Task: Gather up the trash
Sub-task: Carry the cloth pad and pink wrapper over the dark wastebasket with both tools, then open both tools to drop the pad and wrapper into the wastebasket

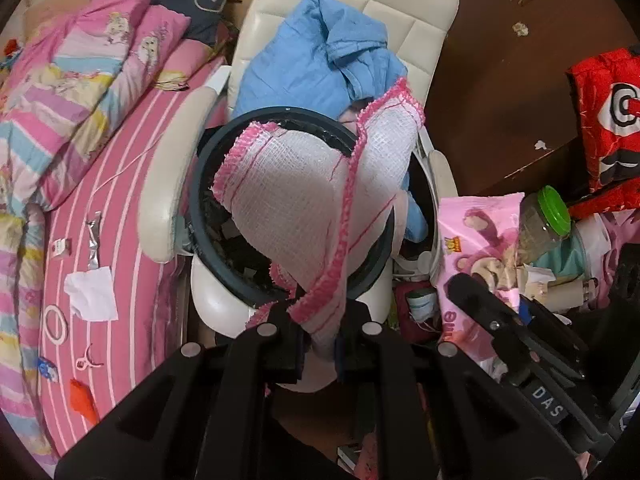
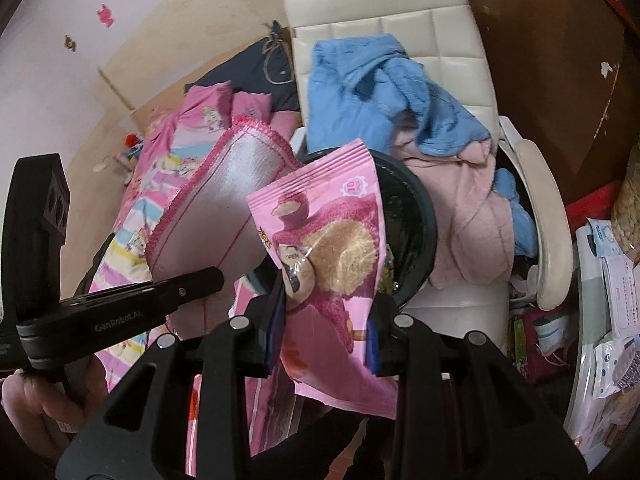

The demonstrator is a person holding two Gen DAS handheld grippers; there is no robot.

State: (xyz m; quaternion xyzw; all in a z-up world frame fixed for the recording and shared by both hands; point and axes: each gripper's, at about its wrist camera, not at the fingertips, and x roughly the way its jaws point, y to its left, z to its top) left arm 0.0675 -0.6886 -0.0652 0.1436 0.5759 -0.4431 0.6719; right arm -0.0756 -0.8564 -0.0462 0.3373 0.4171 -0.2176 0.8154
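My left gripper (image 1: pixel 318 346) is shut on a white cloth with a pink crocheted edge (image 1: pixel 304 196), which hangs over the dark round trash bin (image 1: pixel 200 184). My right gripper (image 2: pixel 326 338) is shut on a pink snack bag printed with a bear (image 2: pixel 332 248), held above the near rim of the same bin (image 2: pixel 424 224). In the right wrist view the cloth (image 2: pixel 224 200) and the left gripper's body (image 2: pixel 132 300) show at the left. The snack bag (image 1: pixel 476 248) shows at the right in the left wrist view.
The bin stands in front of a cream chair (image 1: pixel 384 4) piled with blue clothes (image 1: pixel 316 64) and a pink garment (image 2: pixel 468 216). A pink striped bed (image 1: pixel 116 208) at the left carries a crumpled tissue (image 1: pixel 92 294), a foil wrapper and small bits. A green-lidded jar (image 1: pixel 548 220) and clutter lie right.
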